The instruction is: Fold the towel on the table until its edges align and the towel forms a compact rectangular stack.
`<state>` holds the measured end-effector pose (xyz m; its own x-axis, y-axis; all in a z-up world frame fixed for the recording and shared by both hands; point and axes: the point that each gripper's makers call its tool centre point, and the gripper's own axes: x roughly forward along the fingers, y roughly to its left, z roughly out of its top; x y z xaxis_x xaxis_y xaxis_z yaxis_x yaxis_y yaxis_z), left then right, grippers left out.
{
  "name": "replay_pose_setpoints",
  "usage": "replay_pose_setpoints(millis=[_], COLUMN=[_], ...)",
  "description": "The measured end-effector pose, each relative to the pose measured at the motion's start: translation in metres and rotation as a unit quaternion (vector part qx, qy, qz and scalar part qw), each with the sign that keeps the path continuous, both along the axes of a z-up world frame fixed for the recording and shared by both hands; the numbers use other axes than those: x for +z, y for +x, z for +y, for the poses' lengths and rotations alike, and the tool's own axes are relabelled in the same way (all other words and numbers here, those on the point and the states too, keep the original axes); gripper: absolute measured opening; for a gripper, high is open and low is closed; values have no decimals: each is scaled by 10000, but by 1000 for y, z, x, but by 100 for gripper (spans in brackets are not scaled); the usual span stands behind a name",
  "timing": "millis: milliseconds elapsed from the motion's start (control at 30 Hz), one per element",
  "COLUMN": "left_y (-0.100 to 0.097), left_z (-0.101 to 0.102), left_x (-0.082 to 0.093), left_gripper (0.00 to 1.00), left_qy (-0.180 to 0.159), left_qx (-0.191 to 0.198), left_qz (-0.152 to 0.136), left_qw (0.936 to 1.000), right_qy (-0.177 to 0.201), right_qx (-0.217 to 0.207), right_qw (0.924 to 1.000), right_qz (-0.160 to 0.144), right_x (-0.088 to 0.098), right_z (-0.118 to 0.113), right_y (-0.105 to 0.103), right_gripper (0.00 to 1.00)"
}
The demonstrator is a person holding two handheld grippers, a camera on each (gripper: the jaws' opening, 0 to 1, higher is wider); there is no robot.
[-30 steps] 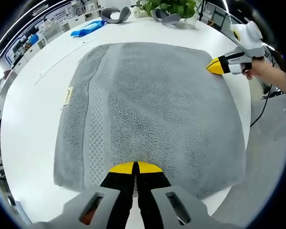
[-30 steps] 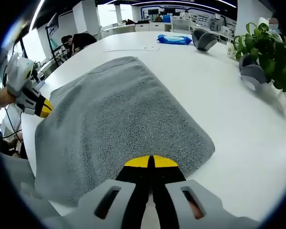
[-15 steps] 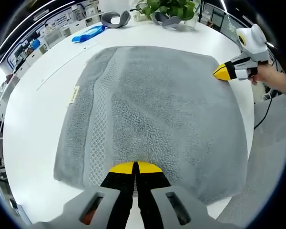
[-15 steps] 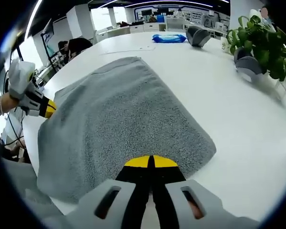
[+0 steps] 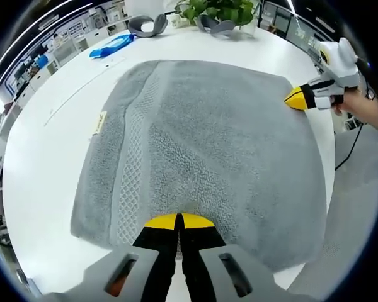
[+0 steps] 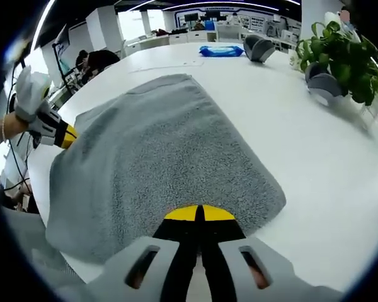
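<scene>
A grey towel [image 5: 201, 145] lies spread on the white round table [image 5: 44, 151], with a waffle band and a small white label [image 5: 99, 123] on its left side. My left gripper [image 5: 178, 220] is shut on the towel's near edge. The right gripper [image 5: 295, 99], held by a hand, pinches the towel's far right corner. In the right gripper view the same towel [image 6: 157, 157] stretches away from my right gripper [image 6: 198, 214], which is shut on its edge. The left gripper [image 6: 68, 136] holds the corner at the left there.
A potted plant [image 5: 220, 9] and two grey curved objects [image 5: 146, 25] [image 5: 215, 25] stand at the table's far side, with a blue packet [image 5: 113, 45] nearby. The towel's side between the grippers overhangs the table edge. A person sits at a desk [image 6: 99, 60] beyond.
Both grippers stay shut on the towel. The right gripper has drifted slightly outward, and the towel looks a little flatter and tauter between the two.
</scene>
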<state>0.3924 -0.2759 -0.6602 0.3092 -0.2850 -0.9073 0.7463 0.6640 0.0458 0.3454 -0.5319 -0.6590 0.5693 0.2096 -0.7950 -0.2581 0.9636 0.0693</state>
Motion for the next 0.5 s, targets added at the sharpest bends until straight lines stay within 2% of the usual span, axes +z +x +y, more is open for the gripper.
replay_pose_setpoints(millis=[500], left_y=[17], left_z=[-6], left_x=[1], left_gripper=[0], left_qy=[-31], left_qx=[-32], left_qz=[-121], left_qw=[9999], right_qy=[42], right_qx=[71], right_qw=[9999], right_qz=[83], right_x=[-1], right_z=[1], right_y=[-12], right_gripper=[0])
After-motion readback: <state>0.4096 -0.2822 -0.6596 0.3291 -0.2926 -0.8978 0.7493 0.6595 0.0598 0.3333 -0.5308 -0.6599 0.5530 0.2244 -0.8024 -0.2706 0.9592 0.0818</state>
